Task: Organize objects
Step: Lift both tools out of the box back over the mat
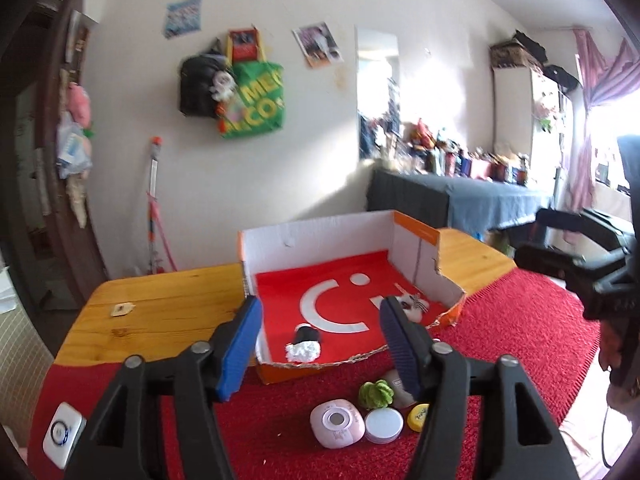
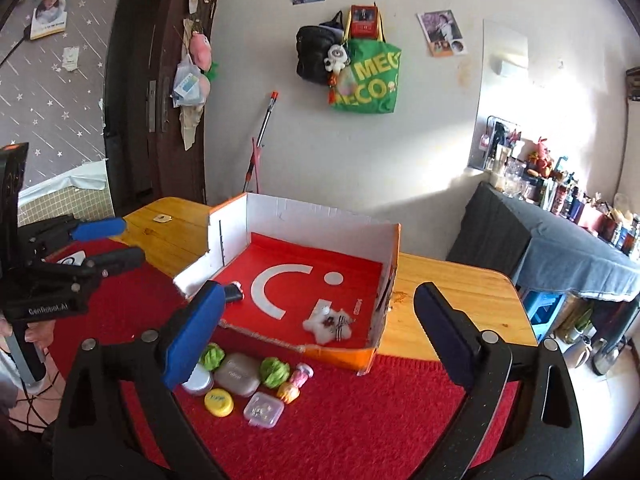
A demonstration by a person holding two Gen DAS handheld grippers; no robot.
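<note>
An open cardboard box (image 1: 320, 240) (image 2: 312, 216) with white walls and a red floor stands on the table. Inside lie a black-and-white fluffy piece (image 1: 304, 346) (image 2: 234, 294) and a white fluffy star (image 1: 412, 306) (image 2: 330, 322). On the red mat in front sit a pink round device (image 1: 338, 424), a round tin (image 1: 384, 424) (image 2: 198, 380), a yellow cap (image 1: 418, 416) (image 2: 219, 402), green balls (image 1: 376, 394) (image 2: 275, 372), a grey case (image 2: 238, 374) and a clear pink box (image 2: 263, 410). My left gripper (image 1: 320, 344) (image 2: 116, 244) hovers open and empty before the box. My right gripper (image 2: 320, 336) (image 1: 540, 240) is open wide, empty, above the small items.
The wooden table (image 1: 160, 300) (image 2: 440, 300) carries the red mat (image 2: 360, 420) and a small tag (image 1: 122, 309). A white gadget (image 1: 62, 434) lies at the mat's left edge. A grey-draped side table (image 2: 560, 240) crowded with bottles stands to the right.
</note>
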